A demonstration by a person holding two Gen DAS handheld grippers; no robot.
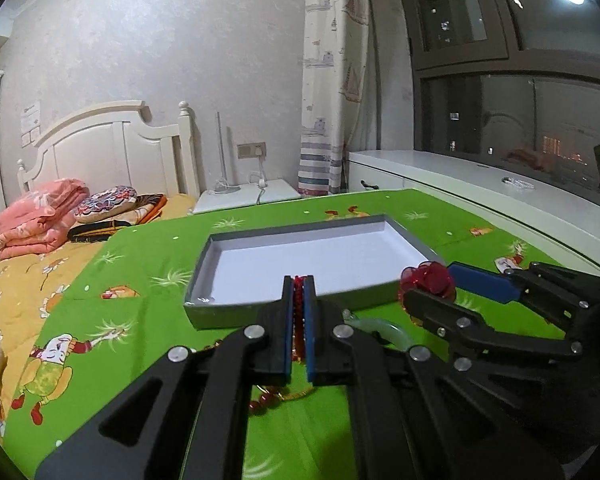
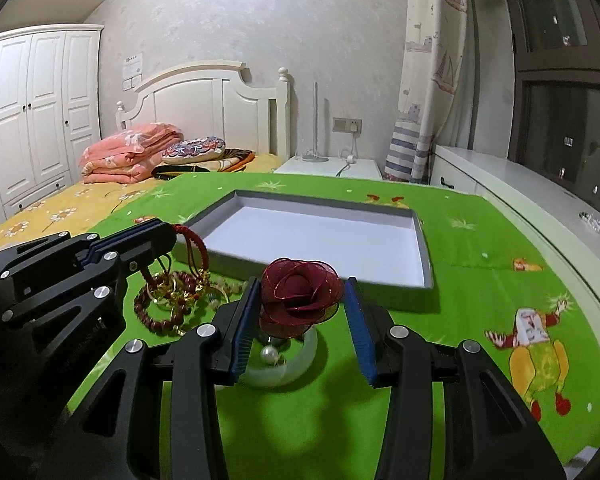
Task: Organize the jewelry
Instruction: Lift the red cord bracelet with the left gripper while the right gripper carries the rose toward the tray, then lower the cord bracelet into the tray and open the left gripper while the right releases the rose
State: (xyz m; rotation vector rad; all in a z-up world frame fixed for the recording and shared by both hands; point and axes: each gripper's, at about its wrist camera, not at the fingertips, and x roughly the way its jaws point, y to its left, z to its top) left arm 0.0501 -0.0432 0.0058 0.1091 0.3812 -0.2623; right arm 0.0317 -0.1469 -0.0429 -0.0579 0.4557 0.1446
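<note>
Left gripper (image 1: 299,280): jaws drawn together on a red braided cord bracelet (image 1: 298,300), which runs lengthwise between the blue pads, its long axis along the fingers toward the tray. In the right wrist view the same cord (image 2: 194,246) hangs as a loop from the fingertips, drooping toward the jewelry heap below.

Right gripper (image 2: 302,286): jaws at a middling spread. A dark red fabric rose (image 2: 298,298) sits between the pads, bloom facing up and toward the camera. It touches the left pad; a gap shows on the right side. Whether it is actually gripped cannot be told. Below the rose lies a pale green bangle (image 2: 296,360), flat on the cloth, with a pearl (image 2: 269,355) inside its ring.

Jewelry heap (image 2: 176,296): dark red bead bracelets, gold rings and chain pieces, tangled, lying on the cloth just below the left fingertips and beside the bangle.

Grey tray (image 2: 426,256): shallow, white inside, lying beyond both grippers, its long axis across the view. In the left wrist view a small clear item sits in its near left corner (image 1: 204,300); identity cannot be told.

Green cartoon-print cloth (image 2: 480,240) covers the work surface.

Writing: a paper notice on the wall (image 2: 133,65) above the headboard, too small to read. No brand marks legible.
</note>
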